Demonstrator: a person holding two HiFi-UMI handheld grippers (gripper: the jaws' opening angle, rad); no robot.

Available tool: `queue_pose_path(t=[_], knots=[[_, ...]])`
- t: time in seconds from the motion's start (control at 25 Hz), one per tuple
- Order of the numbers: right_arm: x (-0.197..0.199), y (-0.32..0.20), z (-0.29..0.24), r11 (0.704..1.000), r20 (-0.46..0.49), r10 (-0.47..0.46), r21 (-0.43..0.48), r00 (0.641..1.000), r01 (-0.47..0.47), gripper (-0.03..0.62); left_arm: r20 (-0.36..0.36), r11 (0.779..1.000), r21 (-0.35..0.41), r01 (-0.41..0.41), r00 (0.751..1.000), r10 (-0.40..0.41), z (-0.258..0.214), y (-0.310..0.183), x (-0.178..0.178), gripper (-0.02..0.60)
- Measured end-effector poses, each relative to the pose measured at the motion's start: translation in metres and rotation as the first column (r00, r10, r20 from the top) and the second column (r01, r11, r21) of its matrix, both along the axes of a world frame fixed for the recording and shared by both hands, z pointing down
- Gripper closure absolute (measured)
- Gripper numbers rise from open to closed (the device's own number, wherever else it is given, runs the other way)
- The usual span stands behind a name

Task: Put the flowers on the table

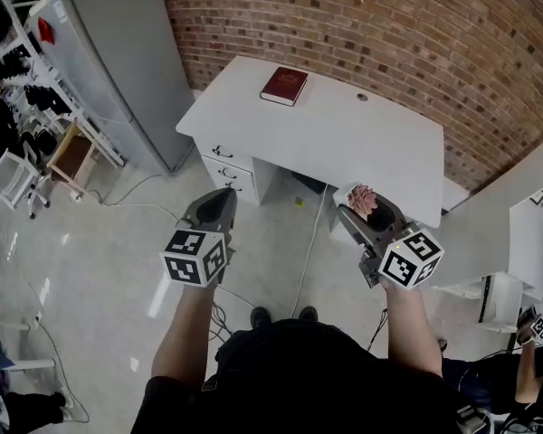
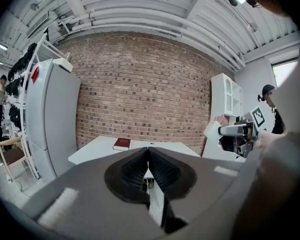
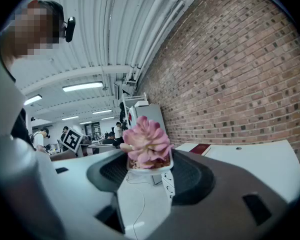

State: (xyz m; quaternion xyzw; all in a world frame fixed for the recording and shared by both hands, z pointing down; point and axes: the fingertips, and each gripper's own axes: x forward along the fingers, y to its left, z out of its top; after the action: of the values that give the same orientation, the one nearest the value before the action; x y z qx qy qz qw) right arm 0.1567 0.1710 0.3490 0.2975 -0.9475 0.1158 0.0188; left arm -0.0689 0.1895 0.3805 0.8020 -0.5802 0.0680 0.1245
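Head view first: the flowers point(image 1: 362, 199) (a little pink plant in a white pot) are up in the air, clamped in the right gripper point(image 1: 369, 212). They sit roughly over the front edge of the white desk point(image 1: 344, 143), near its right front corner, so they're not on it yet. A red book point(image 1: 283, 86) lies by the back edge, towards the left. The left gripper point(image 1: 219, 197) hangs over the floor in front of the desk's left side.

Left gripper view: its jaws are pressed together with nothing in them, just pointing at the desk and the brick wall.

Right gripper view: the jaws stand wide with the pot wedged between the pads, and the flower head sticks up above them. The pot looks close to upright.

What could go wrong, as far as I can judge: that's a small smooth pot held only by its sides, so a tilt or jolt on the way in could let it slip to the floor. Letting go right at the front edge could tip it off too. Further in, clear of the book, looks safer.
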Motion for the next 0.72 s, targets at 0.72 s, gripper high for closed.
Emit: queue_pose_path(t=[0.72], knots=[[-0.008,0.001,0.016,0.995,0.02,0.045,-0.09,0.999,-0.043,0.33,0.045,0.999,-0.048,-0.006,0.999,0.008,0.018,0.013,-0.032,0.569]])
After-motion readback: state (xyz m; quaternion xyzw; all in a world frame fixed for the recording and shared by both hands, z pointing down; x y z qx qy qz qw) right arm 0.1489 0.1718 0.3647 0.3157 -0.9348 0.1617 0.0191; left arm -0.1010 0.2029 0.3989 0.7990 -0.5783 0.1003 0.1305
